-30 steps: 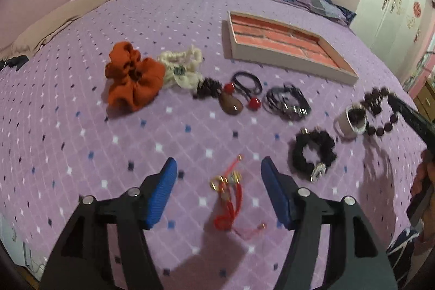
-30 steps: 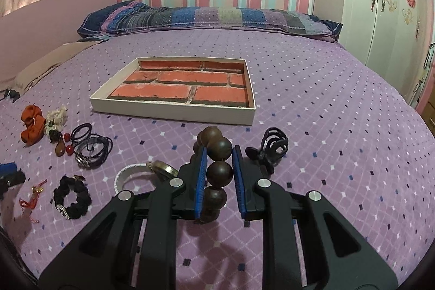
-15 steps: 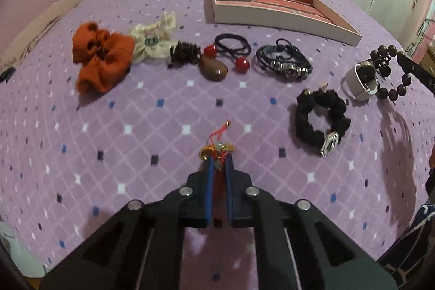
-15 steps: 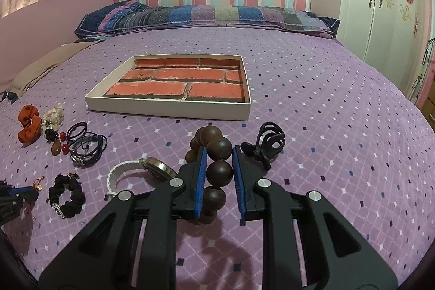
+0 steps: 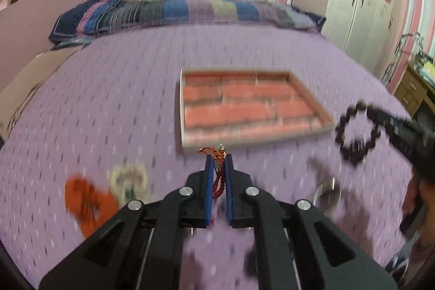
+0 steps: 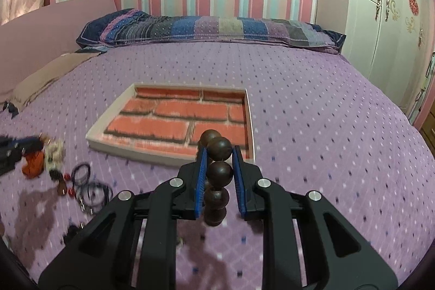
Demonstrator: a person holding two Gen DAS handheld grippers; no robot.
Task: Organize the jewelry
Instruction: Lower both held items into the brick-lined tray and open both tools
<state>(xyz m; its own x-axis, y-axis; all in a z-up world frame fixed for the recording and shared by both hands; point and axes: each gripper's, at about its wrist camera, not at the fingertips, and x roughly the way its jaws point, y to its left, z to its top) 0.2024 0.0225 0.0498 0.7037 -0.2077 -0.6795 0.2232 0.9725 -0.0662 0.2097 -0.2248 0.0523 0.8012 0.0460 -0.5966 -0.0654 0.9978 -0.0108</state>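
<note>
We've got the left gripper (image 5: 218, 162) clenched on the red cord charm (image 5: 219, 175), the right gripper (image 6: 219, 156) grasping the wooden bead bracelet (image 6: 217, 170), both aloft before the empty tray (image 6: 252, 127); scrunchies and bands remain on the bed (image 6: 312, 127).

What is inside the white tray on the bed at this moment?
The tray holds no jewelry; only its red brick-pattern lining shows. In the right wrist view the bead bracelet in the right gripper covers the near right corner, so that part cannot be checked there.
</note>
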